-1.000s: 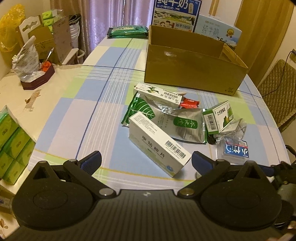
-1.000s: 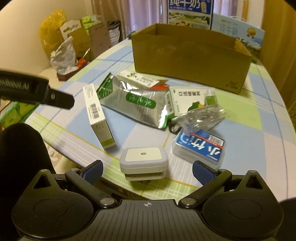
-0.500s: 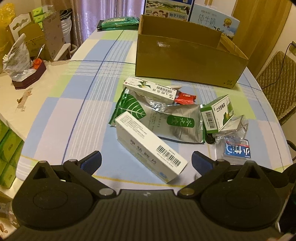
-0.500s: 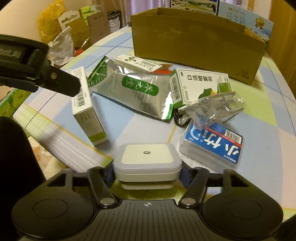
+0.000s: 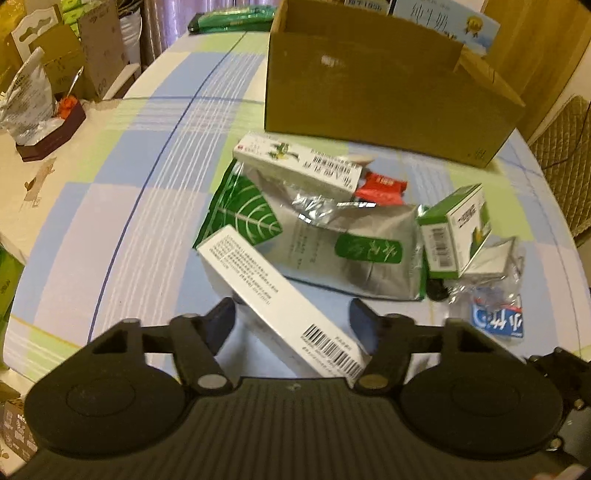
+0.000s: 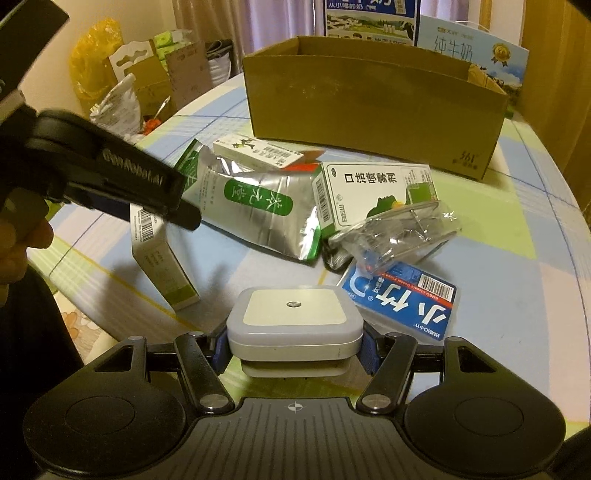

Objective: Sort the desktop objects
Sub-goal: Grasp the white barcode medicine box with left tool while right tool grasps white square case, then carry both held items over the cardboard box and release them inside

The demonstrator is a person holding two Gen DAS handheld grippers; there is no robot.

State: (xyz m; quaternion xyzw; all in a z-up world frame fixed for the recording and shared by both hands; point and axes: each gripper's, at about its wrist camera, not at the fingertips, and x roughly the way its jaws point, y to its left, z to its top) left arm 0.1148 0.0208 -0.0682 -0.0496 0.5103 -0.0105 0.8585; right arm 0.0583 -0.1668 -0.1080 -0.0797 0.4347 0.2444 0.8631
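Observation:
My left gripper (image 5: 291, 325) is shut on a long white medicine box (image 5: 280, 295) with a barcode, which lies slantwise between its fingers. From the right wrist view that box (image 6: 159, 258) stands on its edge under the left gripper's finger (image 6: 147, 192). My right gripper (image 6: 294, 350) is shut on a white square plug-in device (image 6: 293, 321), held just above the table's near edge. Behind these lie a silver-green tea pouch (image 6: 258, 206), a green-white spray box (image 6: 373, 188), a clear plastic bag (image 6: 399, 232) and a blue floss box (image 6: 402, 299). An open cardboard box (image 6: 369, 110) stands further back.
A flat white box (image 5: 299, 162) and a red packet (image 5: 382, 184) lie in front of the cardboard box (image 5: 369, 92). Milk cartons (image 6: 369, 18) stand behind it. A quilted chair (image 5: 569, 155) is at the right, and a brown tray with a bag (image 5: 37, 122) at the left.
The left gripper moved forward and shut on the long white box. The right gripper shut on the white square device half a second ago and has raised it slightly.

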